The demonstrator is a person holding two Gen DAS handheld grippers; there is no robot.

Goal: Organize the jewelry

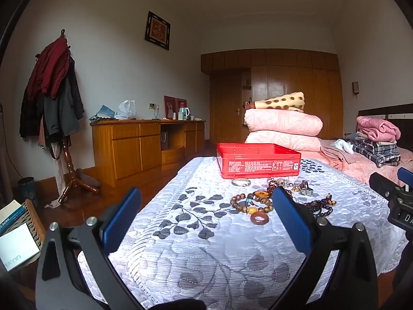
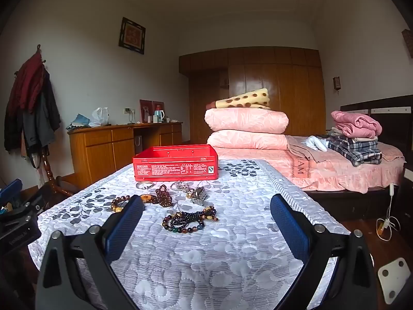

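An open red tin box (image 1: 259, 160) (image 2: 176, 162) stands at the far side of a white quilted table cover (image 1: 196, 245) (image 2: 206, 258). In front of it lies a jumble of jewelry: a silver bangle (image 1: 241, 181) (image 2: 144, 185), a brown bead bracelet (image 1: 251, 202) (image 2: 119, 202), an amber ring (image 1: 259, 218), dark bead strands (image 1: 320, 206) (image 2: 189, 219) and metal trinkets (image 1: 304, 188) (image 2: 197, 193). My left gripper (image 1: 206, 206) hovers low before the pile, open and empty. My right gripper (image 2: 206, 211) is open too, holding nothing, with the dark beads lying ahead between its blue fingers (image 2: 289, 224).
A bed (image 2: 335, 165) with folded pink quilts (image 1: 282, 129) and stacked clothes (image 2: 356, 139) is at the right. A wooden cabinet (image 1: 144, 144) and a coat stand (image 1: 54, 98) line the left wall. Books (image 1: 15, 232) sit at the lower left.
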